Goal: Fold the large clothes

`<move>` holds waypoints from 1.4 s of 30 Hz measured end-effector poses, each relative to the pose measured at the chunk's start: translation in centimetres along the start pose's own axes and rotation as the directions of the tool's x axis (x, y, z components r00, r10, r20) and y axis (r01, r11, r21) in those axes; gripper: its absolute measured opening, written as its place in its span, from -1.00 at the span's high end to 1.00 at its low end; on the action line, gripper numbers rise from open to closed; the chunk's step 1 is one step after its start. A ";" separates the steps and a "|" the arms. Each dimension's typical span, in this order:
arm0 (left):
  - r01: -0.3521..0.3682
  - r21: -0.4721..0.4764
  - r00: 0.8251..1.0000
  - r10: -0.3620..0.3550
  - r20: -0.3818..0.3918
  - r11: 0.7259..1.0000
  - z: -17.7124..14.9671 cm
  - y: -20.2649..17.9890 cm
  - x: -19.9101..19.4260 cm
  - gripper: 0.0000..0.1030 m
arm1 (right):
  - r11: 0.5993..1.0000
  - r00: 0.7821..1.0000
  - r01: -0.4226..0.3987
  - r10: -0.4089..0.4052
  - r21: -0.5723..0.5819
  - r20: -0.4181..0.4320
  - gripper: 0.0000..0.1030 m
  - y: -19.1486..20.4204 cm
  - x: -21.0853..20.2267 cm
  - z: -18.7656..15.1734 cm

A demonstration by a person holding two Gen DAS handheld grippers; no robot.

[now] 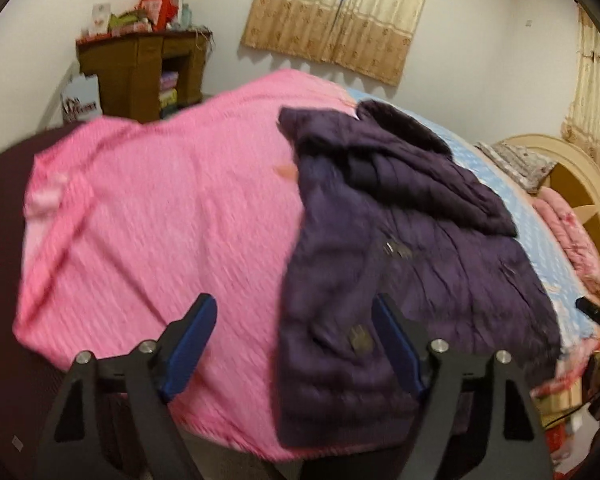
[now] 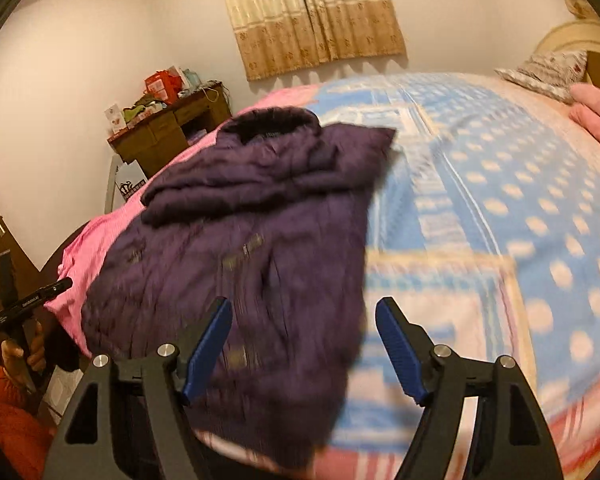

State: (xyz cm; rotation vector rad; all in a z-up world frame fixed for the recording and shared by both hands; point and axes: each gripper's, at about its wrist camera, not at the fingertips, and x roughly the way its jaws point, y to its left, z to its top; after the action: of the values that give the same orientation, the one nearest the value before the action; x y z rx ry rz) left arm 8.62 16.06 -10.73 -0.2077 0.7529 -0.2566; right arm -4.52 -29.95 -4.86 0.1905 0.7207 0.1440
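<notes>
A dark purple puffer jacket [image 1: 412,248] lies on the bed, partly folded, with a sleeve across its upper part and a dark collar at the far end. It also shows in the right wrist view [image 2: 236,248]. My left gripper [image 1: 294,308] is open and empty, above the jacket's near left edge. My right gripper [image 2: 304,312] is open and empty, above the jacket's near right edge. The left gripper [image 2: 32,300] and the hand that holds it also show at the left edge of the right wrist view.
The jacket rests on a pink blanket [image 1: 160,220] and a blue dotted bedsheet [image 2: 500,200]. A wooden cabinet [image 1: 140,76] with clutter stands by the far wall. Pillows [image 2: 548,68] and a headboard [image 1: 580,184] are at the right. Curtains [image 2: 312,16] hang behind.
</notes>
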 end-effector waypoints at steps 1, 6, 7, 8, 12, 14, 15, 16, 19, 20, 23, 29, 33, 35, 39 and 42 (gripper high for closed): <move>0.035 -0.016 0.999 -0.035 -0.015 0.999 -0.7 -0.2 0.1 -0.58 | 1.000 1.000 -0.003 0.003 0.016 -0.001 -0.45 -0.4 -0.5 -0.7; 0.069 0.001 0.997 -0.069 -0.029 0.998 -3.2 -1.1 0.4 -0.58 | 0.994 0.999 -0.047 0.048 0.100 -0.014 -0.45 -1.1 -1.3 -3.7; 0.082 0.006 0.996 -0.082 -0.037 0.997 -3.5 -1.5 0.8 -0.58 | 0.993 0.998 -0.050 0.052 0.102 -0.023 -0.45 -1.0 -1.0 -4.0; 0.100 0.004 0.994 -0.100 -0.045 0.995 -3.7 -1.6 1.1 -0.58 | 0.993 0.997 -0.062 0.066 0.098 -0.039 -0.45 -0.8 -0.5 -4.2; 0.096 0.011 0.994 -0.095 -0.047 0.995 -4.9 -1.9 1.5 -0.59 | 0.997 0.997 -0.033 0.037 0.067 -0.069 -0.45 0.0 1.0 -4.7; 0.088 0.031 0.995 -0.087 -0.047 0.996 -5.2 -2.2 1.7 -0.59 | 0.993 0.994 -0.056 0.067 0.108 -0.092 -0.45 -0.4 1.7 -5.2; 0.089 0.036 0.995 -0.087 -0.049 0.995 -5.4 -2.2 1.6 -0.59 | 0.990 0.991 -0.073 0.086 0.124 -0.101 -0.45 -0.5 2.0 -5.5; 0.087 0.045 0.995 -0.084 -0.051 0.995 -5.4 -2.2 1.7 -0.59 | 0.988 0.988 -0.089 0.104 0.130 -0.113 -0.45 -0.3 2.5 -6.0; 0.072 0.036 0.995 -0.069 -0.073 0.997 -5.6 -1.9 2.2 -0.55 | 0.993 0.986 -0.073 0.085 0.091 -0.141 -0.44 0.5 3.5 -6.7; 0.071 0.026 0.994 -0.069 -0.082 0.997 -5.7 -1.7 2.3 -0.49 | 0.996 0.988 -0.063 0.072 0.064 -0.138 -0.31 0.9 3.6 -6.9; 0.063 0.009 0.995 -0.062 -0.079 0.998 -5.9 -1.3 2.1 -0.28 | 1.000 0.984 -0.001 -0.001 -0.011 -0.177 0.04 1.7 3.9 -6.8; 0.084 -0.050 0.993 -0.088 -0.078 0.995 -5.2 -0.7 0.8 0.26 | 0.984 0.971 -0.100 0.129 0.148 -0.203 0.34 -0.1 3.5 -6.6; 0.184 -0.075 0.982 -0.186 -0.021 0.980 -3.2 -1.4 -1.9 0.43 | 0.947 0.956 -0.228 0.262 0.227 -0.133 0.47 -0.2 1.6 -5.3; 0.215 -0.072 0.976 -0.216 0.003 0.974 -1.8 -2.0 -2.9 0.45 | 0.917 0.940 -0.298 0.330 0.264 -0.087 0.49 -0.2 0.9 -4.2; 0.230 -0.037 0.973 -0.229 0.020 0.973 1.3 -3.4 -3.2 0.46 | 0.855 0.896 -0.418 0.443 0.305 -0.013 0.50 0.0 1.3 -1.5; 0.251 -0.033 0.967 -0.249 0.045 0.967 2.9 -4.0 -3.1 0.46 | 0.850 0.892 -0.435 0.453 0.298 0.011 0.51 0.4 2.0 0.1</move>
State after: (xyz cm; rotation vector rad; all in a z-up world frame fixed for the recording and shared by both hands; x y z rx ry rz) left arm 7.84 13.47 -5.51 -0.3441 0.6911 -0.4767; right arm -2.97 -29.21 -5.98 0.6437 0.7466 0.4901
